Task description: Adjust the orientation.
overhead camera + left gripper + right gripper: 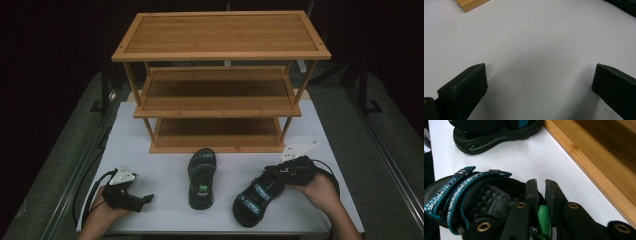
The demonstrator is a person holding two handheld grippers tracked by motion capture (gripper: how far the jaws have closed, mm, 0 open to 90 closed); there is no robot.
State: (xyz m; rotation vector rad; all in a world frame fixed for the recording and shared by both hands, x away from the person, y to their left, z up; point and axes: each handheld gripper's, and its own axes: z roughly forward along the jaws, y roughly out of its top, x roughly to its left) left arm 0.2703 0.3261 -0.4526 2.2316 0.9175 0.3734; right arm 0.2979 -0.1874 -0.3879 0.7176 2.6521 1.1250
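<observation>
High view puts the wooden shelf rack (220, 82) at the far middle of the counter (150, 215), three tiers tall, its lowest tier resting on the white sheet; every place below is told from that rack. Just in front of the rack's lowest tier, near its middle, lies one black sandal (201, 178) with teal straps, its length running straight toward the person. In front of the rack's right corner and farther toward the person lies the second sandal (257, 196), turned at a slant so that its heel end points toward that corner. The right tongs (279, 172) meet this second sandal at the heel end, held in the person's right hand (320, 190); in the right gripper view the jaws stand narrow, pinched on the green heel loop (543, 221) of the sandal (461, 197), with the rack's light wood edge (599, 167) running close by and the other sandal (496, 132) beyond. Well in front of the rack's left corner, near the counter's near edge, the left tongs (146, 198) rest in the left hand (102, 212), pointing across toward the first sandal but apart from it. In the left gripper view these left tongs (540, 82) stand wide, with bare white counter (536, 40) between the jaws and a corner of the rack (470, 3) far off.
</observation>
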